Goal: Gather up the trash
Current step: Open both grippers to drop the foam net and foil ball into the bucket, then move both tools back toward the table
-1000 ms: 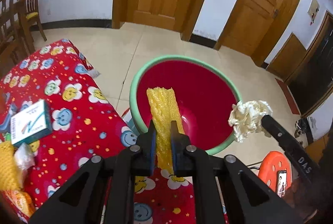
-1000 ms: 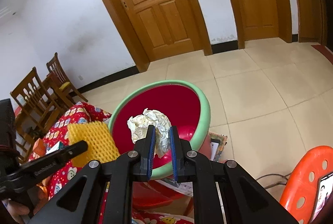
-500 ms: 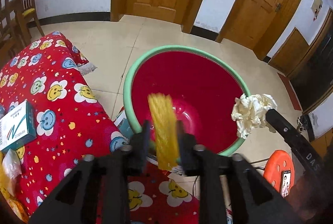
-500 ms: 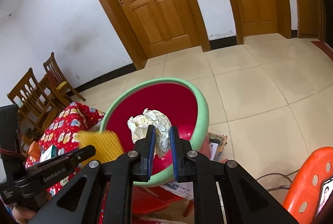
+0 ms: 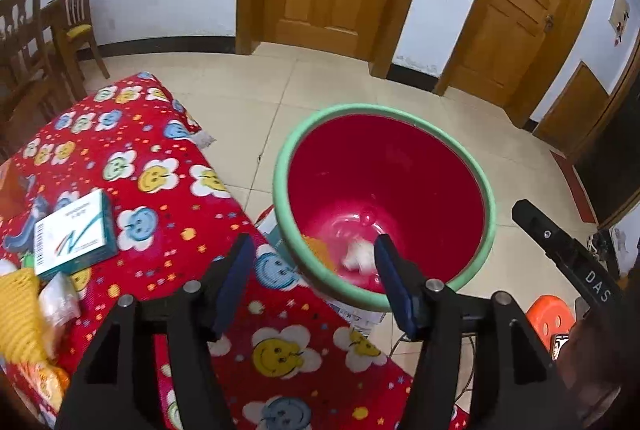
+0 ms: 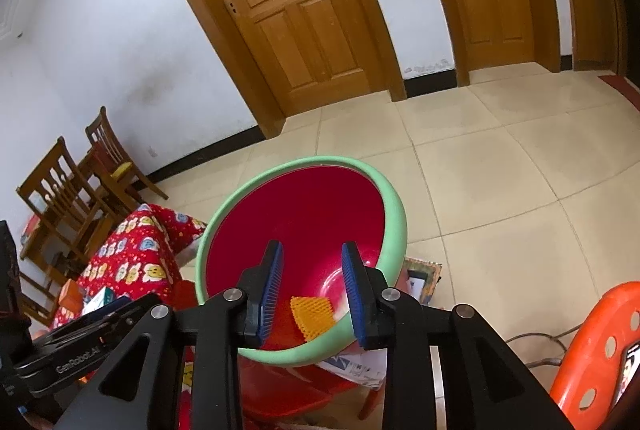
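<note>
Both grippers sit over the red basin (image 5: 384, 170) with the green rim, and neither one's holding anything. The left gripper (image 5: 316, 280) has just been spreading its jaws, so they're wide apart with nothing between the blue pads. The right gripper (image 6: 312, 294) has been letting go too, jaws moderately apart, empty gap. Down in the near part of the basin lie the yellow foam net (image 6: 312, 318) and the crumpled white paper (image 5: 358, 256), side by side. On the left, the red smiley tablecloth (image 5: 160, 198) has a white-and-teal box (image 5: 74, 234) on it.
</note>
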`<state>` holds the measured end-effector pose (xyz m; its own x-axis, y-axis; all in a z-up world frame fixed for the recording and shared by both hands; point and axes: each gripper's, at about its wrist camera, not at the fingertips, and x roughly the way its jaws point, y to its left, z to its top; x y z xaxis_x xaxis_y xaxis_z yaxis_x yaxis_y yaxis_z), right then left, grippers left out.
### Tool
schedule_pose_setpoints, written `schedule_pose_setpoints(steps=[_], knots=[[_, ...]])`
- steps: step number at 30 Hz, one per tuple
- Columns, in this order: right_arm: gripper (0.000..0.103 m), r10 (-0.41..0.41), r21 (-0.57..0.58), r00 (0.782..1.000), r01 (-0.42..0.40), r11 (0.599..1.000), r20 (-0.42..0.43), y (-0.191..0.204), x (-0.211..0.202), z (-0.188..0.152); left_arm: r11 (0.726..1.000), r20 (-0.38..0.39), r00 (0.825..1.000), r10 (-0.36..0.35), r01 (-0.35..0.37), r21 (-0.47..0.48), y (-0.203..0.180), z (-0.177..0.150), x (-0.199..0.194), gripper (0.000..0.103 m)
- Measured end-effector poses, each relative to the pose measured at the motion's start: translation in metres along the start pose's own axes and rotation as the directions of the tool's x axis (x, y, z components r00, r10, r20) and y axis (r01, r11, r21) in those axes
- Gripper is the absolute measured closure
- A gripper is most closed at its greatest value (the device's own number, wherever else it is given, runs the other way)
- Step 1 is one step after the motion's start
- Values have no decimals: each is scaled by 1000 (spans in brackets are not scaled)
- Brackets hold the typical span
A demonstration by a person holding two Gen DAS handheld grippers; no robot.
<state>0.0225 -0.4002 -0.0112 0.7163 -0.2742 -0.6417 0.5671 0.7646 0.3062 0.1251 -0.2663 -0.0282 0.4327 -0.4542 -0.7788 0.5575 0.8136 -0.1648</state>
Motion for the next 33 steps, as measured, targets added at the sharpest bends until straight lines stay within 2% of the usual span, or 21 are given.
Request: schedule_pose_setpoints(steps=[2, 6, 8, 15, 33], knots=[[52, 6, -1, 1000, -6, 1000, 9, 3, -7, -1, 1000, 18, 1000, 11, -11, -11, 5, -3, -11, 36], [47, 33, -16, 999, -33, 999, 23, 10, -21, -2, 999, 49, 998, 41, -40, -29, 11, -9, -30, 28], [40, 40, -23, 999, -39, 999, 25, 15, -27, -4, 997, 65, 996, 59, -56, -43, 15, -12, -40, 27], [38, 79, -54, 997, -80, 995, -11, 34, -44, -13, 990, 95, 990, 103, -93, -104, 36, -26, -71, 21], [36, 159, -147, 984, -169, 975, -77, 80, -69, -51, 956, 106, 969, 224, -198, -216, 90, -74, -140, 21]])
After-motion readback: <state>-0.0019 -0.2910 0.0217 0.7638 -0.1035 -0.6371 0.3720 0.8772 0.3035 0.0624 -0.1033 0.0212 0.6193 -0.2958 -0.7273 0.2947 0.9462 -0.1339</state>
